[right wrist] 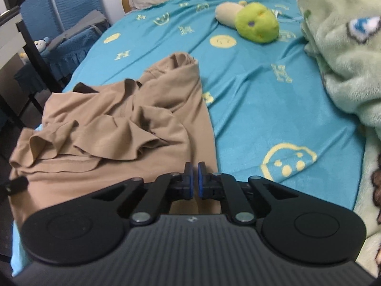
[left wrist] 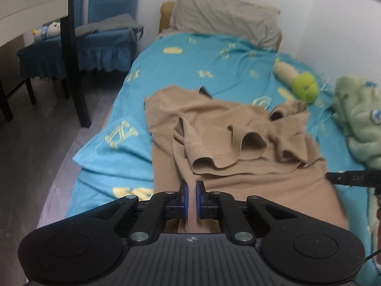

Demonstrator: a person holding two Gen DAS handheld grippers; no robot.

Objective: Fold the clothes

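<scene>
A tan garment (left wrist: 238, 119) lies crumpled on the turquoise bed sheet (left wrist: 190, 59), its upper part bunched in folds and its near part spread flat. My left gripper (left wrist: 191, 189) is shut on a raised fold of the garment near its left side, and the cloth runs between the blue pads. In the right wrist view my right gripper (right wrist: 194, 178) is shut at the near right edge of the tan garment (right wrist: 119, 119), with tan cloth showing in the narrow slit between its pads. A black part of the right gripper's body shows at the right edge of the left wrist view.
A green and cream plush toy (right wrist: 257, 22) lies further up the sheet (right wrist: 262, 95). A pale green fleece blanket (right wrist: 345, 59) is heaped along the right side. A grey pillow (left wrist: 226, 12) leans at the head. Chairs with blue covers (left wrist: 95, 43) and a dark table leg stand left of the bed.
</scene>
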